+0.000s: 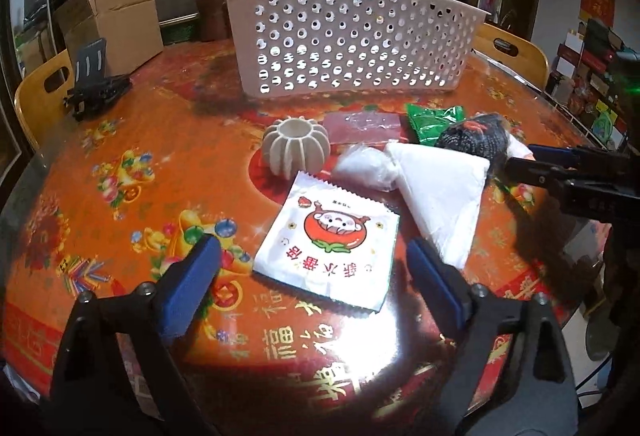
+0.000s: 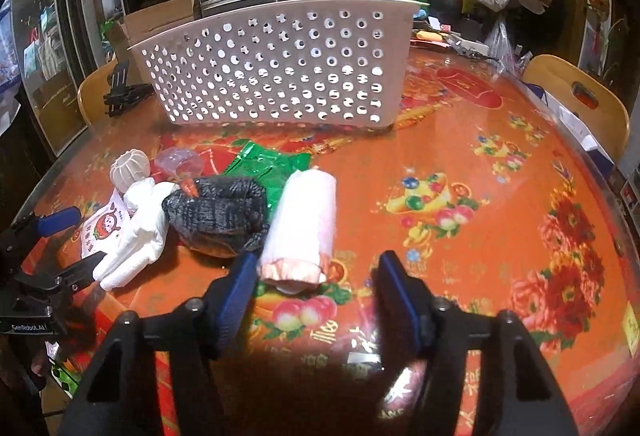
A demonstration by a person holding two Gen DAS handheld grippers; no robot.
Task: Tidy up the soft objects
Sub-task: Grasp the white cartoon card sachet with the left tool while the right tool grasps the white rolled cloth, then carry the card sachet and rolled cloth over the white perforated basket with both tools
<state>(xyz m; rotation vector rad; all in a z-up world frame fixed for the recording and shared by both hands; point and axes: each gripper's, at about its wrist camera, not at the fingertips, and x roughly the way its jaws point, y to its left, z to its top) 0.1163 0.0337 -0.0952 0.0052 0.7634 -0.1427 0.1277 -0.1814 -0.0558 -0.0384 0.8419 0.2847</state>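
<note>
Soft items lie on the red patterned table in front of a white perforated basket (image 1: 352,40) (image 2: 276,68). A white cartoon packet (image 1: 330,240) lies between my open left gripper's (image 1: 314,256) blue fingers. Beside it lie a folded white tissue (image 1: 442,192) (image 2: 136,232), a small white bag (image 1: 366,168), a dark knitted glove (image 1: 474,138) (image 2: 218,212), a green packet (image 1: 434,122) (image 2: 268,166) and a pink roll (image 2: 304,220). My open right gripper (image 2: 316,284) hovers just before the roll's near end.
A ribbed white ceramic holder (image 1: 296,148) (image 2: 130,166) and a clear pink pouch (image 1: 362,126) sit near the basket. A black clip stand (image 1: 94,88) is at the table's left. Wooden chairs, cardboard boxes and stacked drawers surround the table.
</note>
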